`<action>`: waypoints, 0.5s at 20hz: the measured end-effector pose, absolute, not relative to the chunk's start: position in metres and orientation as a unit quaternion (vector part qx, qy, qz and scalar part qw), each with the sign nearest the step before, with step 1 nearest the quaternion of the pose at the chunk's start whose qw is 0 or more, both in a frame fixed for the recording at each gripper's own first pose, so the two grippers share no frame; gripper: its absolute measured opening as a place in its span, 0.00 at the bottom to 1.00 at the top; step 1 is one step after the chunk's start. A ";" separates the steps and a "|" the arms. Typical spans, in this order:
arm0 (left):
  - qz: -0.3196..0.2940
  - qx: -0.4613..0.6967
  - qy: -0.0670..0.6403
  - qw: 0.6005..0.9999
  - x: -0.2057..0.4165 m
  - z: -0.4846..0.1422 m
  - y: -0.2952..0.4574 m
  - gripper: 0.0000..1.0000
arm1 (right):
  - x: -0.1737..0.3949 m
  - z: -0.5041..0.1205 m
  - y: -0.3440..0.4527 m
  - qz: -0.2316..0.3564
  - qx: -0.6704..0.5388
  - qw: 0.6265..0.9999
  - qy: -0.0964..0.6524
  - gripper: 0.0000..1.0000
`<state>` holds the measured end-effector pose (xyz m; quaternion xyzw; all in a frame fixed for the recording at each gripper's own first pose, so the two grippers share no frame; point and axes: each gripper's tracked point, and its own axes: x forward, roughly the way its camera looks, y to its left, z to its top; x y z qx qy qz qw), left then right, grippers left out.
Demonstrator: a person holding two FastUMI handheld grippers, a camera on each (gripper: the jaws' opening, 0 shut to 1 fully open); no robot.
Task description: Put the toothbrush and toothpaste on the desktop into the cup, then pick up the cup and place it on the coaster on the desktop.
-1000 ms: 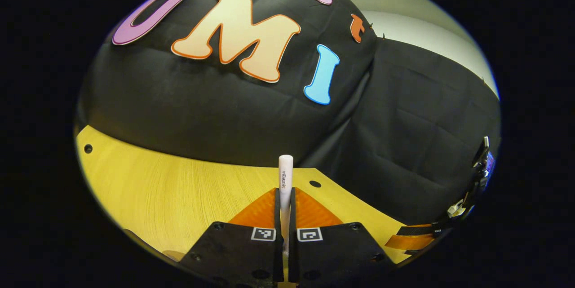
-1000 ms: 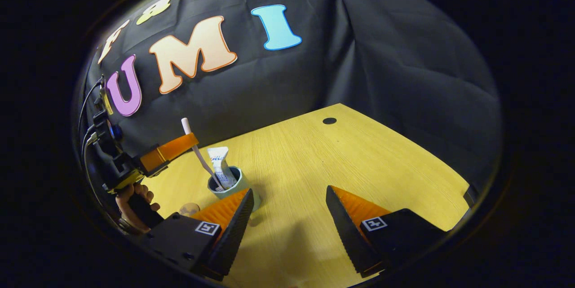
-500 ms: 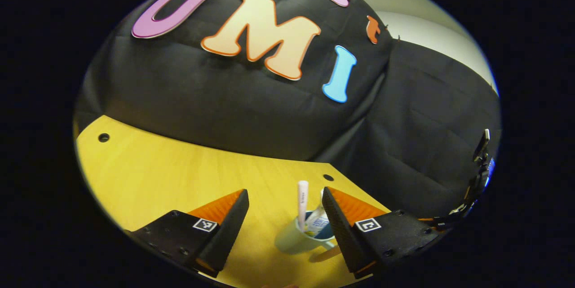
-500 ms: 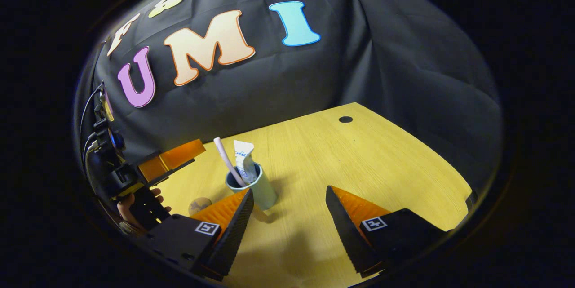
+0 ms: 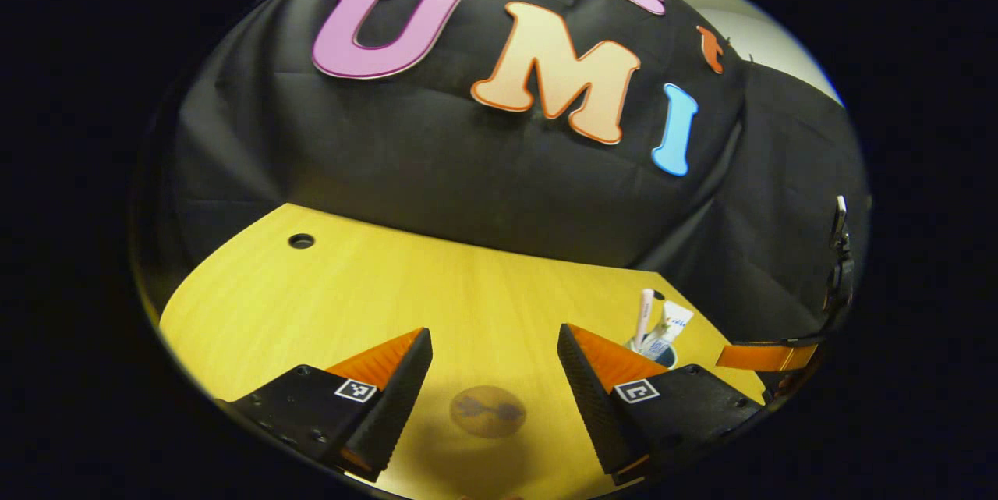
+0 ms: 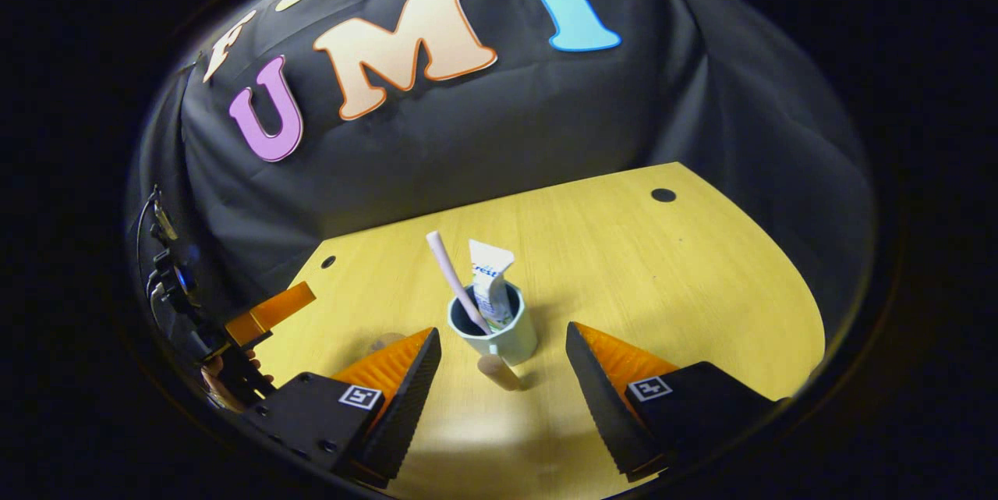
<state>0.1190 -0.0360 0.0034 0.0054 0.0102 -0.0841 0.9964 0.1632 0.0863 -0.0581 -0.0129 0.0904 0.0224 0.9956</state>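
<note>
Cup (image 6: pixel 499 332), pale green with a wooden handle pointing toward 6 o'clock in the right gripper view: stands upright on the yellow wood-grain counter (image 6: pixel 663 281), between and just beyond the tips of the right gripper (image 6: pixel 503 356), whose fingers are spread wide, apart from the cup. Toothbrush (image 6: pixel 454 278): stands in the cup, leaning toward 11 o'clock. Toothpaste (image 6: pixel 490 281): tube upright in the cup, just beside the toothbrush at 3 o'clock. Coaster (image 5: pixel 487 411), round, brown: lies flat on the counter between the parted fingers of the left gripper (image 5: pixel 495 371), which hold nothing. In the left gripper view the cup sits at 3 o'clock of the coaster, well apart.
</note>
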 end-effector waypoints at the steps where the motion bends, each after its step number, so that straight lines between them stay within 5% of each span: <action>1: -0.068 0.005 0.015 0.998 0.113 0.001 -0.021 0.94 | 0.167 -0.063 0.090 0.029 -0.019 0.994 0.104 0.98; 9: 0.037 -0.027 0.040 0.998 0.061 -0.031 0.056 0.94 | 0.197 -0.119 0.093 0.022 -0.065 0.963 0.259 0.98; 10: 0.049 -0.030 0.047 0.997 0.056 -0.036 0.063 0.94 | 0.199 -0.125 0.090 0.015 -0.067 0.958 0.277 0.92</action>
